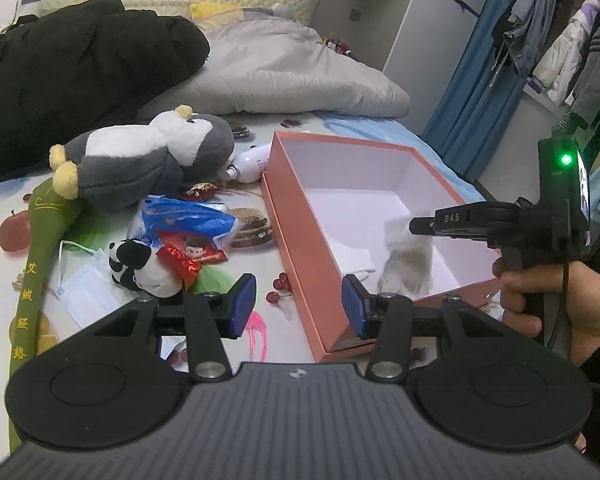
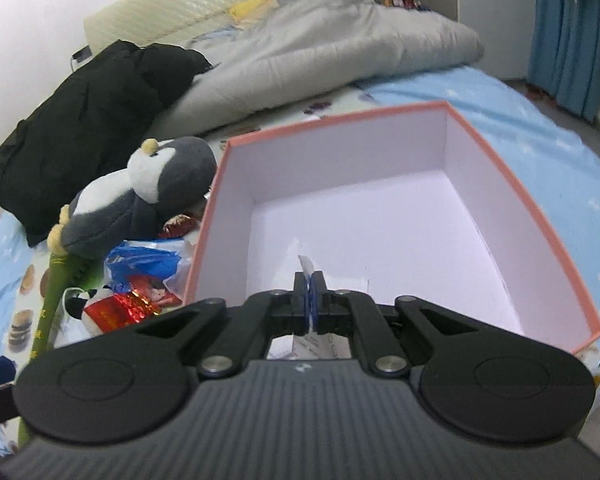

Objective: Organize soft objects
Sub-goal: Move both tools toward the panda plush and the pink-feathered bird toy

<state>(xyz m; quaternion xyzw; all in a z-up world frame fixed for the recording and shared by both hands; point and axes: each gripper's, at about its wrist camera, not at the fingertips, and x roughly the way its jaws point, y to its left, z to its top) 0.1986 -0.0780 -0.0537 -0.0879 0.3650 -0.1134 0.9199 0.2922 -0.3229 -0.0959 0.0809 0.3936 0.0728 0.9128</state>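
Right gripper [image 2: 310, 307] clamped on a thin white packet [image 1: 406, 262], hanging over the orange box [image 1: 296, 216]. Left gripper [image 1: 298, 306] jaws apart, empty, beside the box's near corner. Penguin plush [image 1: 140, 156] lies left of the box.

On the bed [image 1: 340, 128], the open box [image 1: 296, 240] sits right of centre. Left of it lie the penguin plush [image 1: 140, 156], a plastic bag [image 1: 188, 216] and panda toy [image 1: 140, 268]. The folded quilt [image 1: 284, 68] and jacket [image 1: 72, 76] fill the upper left behind.

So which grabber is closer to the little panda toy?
Left. The left gripper hangs open just right of the panda toy. The right gripper is over the orange box, shut on a pale packet.
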